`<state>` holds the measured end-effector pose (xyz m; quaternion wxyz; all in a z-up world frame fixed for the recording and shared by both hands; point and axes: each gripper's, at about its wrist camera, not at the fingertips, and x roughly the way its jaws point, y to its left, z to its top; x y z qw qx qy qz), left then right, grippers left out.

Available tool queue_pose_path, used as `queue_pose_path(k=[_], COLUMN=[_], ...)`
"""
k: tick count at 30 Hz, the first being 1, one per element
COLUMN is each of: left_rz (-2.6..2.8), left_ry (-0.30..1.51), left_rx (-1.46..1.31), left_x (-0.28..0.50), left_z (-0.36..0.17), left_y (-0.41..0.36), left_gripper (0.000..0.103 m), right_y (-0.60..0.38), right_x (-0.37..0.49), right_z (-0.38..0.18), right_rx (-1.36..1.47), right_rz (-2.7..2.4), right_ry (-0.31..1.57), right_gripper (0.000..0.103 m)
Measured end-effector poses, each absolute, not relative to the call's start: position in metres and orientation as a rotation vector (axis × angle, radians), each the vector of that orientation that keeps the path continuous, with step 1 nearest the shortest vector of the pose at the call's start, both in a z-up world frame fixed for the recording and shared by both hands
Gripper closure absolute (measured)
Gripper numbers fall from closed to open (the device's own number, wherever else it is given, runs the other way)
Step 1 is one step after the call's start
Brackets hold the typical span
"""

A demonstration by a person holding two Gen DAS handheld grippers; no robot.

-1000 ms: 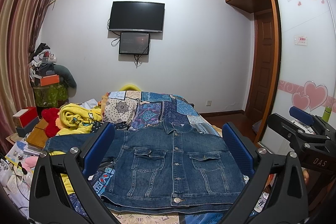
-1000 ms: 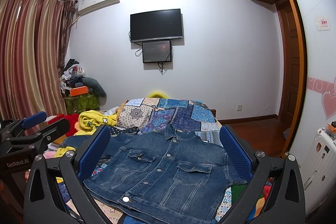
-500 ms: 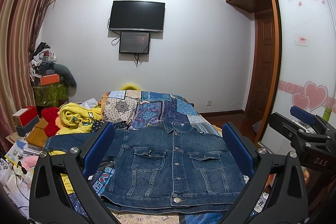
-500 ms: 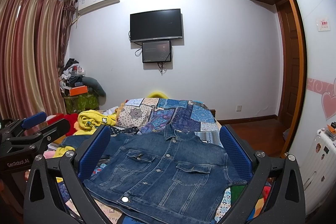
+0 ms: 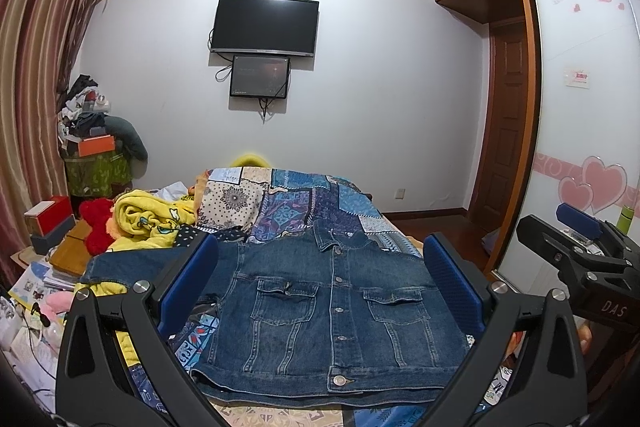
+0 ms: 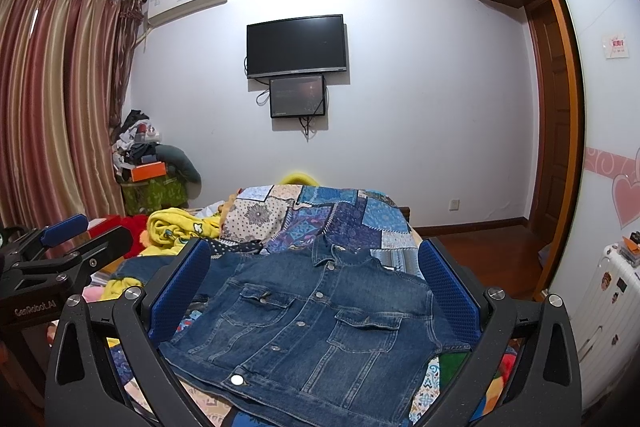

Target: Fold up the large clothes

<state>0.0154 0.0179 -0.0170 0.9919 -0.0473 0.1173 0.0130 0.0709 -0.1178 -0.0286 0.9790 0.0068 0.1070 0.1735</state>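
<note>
A blue denim jacket lies flat, front up and buttoned, on the bed; it also shows in the right wrist view. Its left sleeve stretches out to the left. My left gripper is open and empty, held above the near edge of the jacket. My right gripper is open and empty, also above the jacket. The right gripper shows at the right edge of the left wrist view, and the left gripper at the left edge of the right wrist view.
A patchwork quilt covers the bed. A yellow blanket and a red plush toy lie at the left. Boxes and papers crowd the left side. A wardrobe and a white suitcase stand at the right.
</note>
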Motion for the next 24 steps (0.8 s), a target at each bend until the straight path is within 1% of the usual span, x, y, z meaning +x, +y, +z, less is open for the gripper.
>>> queue_pose_path(k=[14,19,24], left_rz=[0.054,0.099,0.151], left_ry=[0.275,0.317,0.405], left_rx=[-0.13,-0.158,-0.211], left_x=[0.045,0.072,0.107], left_z=[-0.025,-0.04,-0.068], left_y=[0.039,0.062,0.098], left_gripper=[0.0,0.0,0.0], right_y=[-0.104,-0.092,-0.081], right_x=[0.095,0.116,0.143], right_z=[-0.035,-0.046,-0.062], right_rx=[-0.007,-0.028,-0.044], right_rz=[0.335,0.326,0.314], right_ry=[0.281,0.334,0.405], right_gripper=[0.0,0.0,0.0])
